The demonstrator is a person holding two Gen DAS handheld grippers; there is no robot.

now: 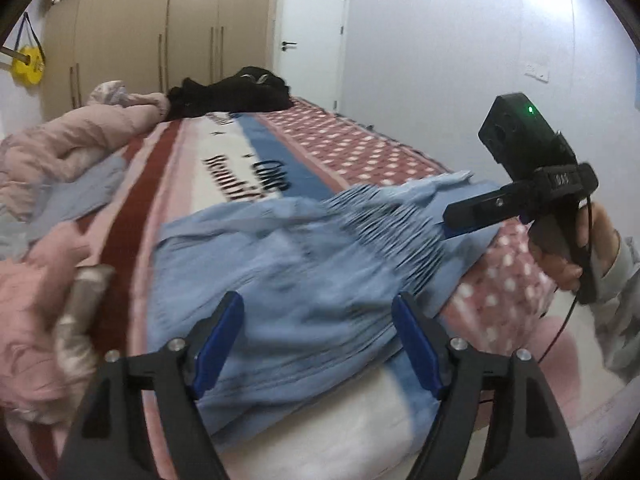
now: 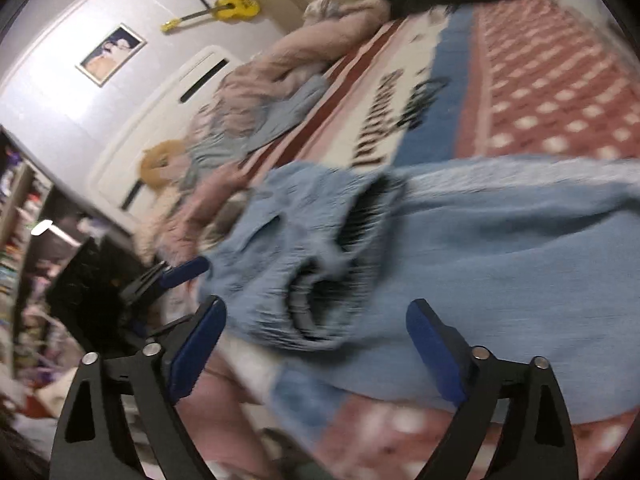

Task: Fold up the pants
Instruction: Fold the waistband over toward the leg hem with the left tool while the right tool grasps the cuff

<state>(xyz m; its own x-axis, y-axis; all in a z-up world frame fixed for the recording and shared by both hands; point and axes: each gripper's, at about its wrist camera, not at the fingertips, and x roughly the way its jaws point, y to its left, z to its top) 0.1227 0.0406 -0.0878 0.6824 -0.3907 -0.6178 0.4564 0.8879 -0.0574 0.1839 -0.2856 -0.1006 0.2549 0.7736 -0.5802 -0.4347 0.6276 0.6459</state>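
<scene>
Left gripper [image 1: 318,344]: black frame, blue pads, silver screws at pivots. Right gripper [image 2: 316,354]: same build; black camera block with green LED, thin black cable. Right hand [image 1: 576,252]: bare skin, grey patterned sleeve.

bedroom with a made bed and pale walls

a white door [image 1: 314,36] stands shut in the far wall beside tall beige wardrobes [image 1: 160,28] with long vertical handles. the bed [image 1: 348,148] carries a cover of red dotted, blue, cream and dark red bands with black lettering. a pink duvet [image 1: 80,136] is bunched along one side, a black heap [image 1: 236,90] at the far end. a yellow toy guitar [image 2: 228,8] and a framed picture [image 2: 111,54] hang on the wall, above a white headboard [image 2: 160,108].
</scene>
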